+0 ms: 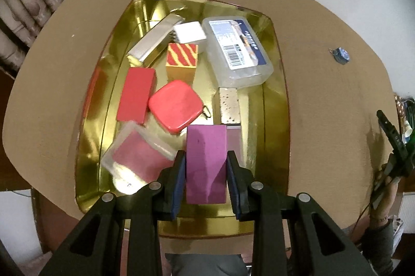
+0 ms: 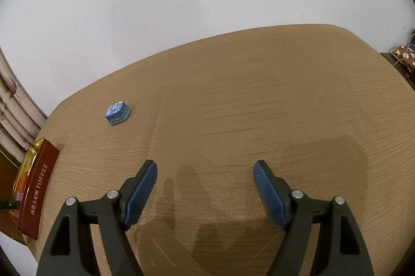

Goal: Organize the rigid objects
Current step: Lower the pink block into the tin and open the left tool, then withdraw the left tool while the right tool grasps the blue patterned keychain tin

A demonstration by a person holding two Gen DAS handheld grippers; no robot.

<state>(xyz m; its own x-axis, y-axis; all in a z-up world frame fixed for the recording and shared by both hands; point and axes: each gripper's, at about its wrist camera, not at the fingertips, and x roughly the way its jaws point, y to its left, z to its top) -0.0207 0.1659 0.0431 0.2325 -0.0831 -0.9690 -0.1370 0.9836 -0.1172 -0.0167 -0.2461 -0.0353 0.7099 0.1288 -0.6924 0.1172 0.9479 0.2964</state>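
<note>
One table carries a gold tin crowded with boxes. Above the tin's near end, the left gripper clamps a purple block between its pads. The right gripper gapes wide over bare wood. A small blue box sits apart

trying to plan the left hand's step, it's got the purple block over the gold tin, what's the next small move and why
Probably lower the purple block straight down onto the bare patch at the near end of the gold tin and then open. The left gripper is shut on the block above that patch, in front of the red rounded case and beside the clear case.
</note>
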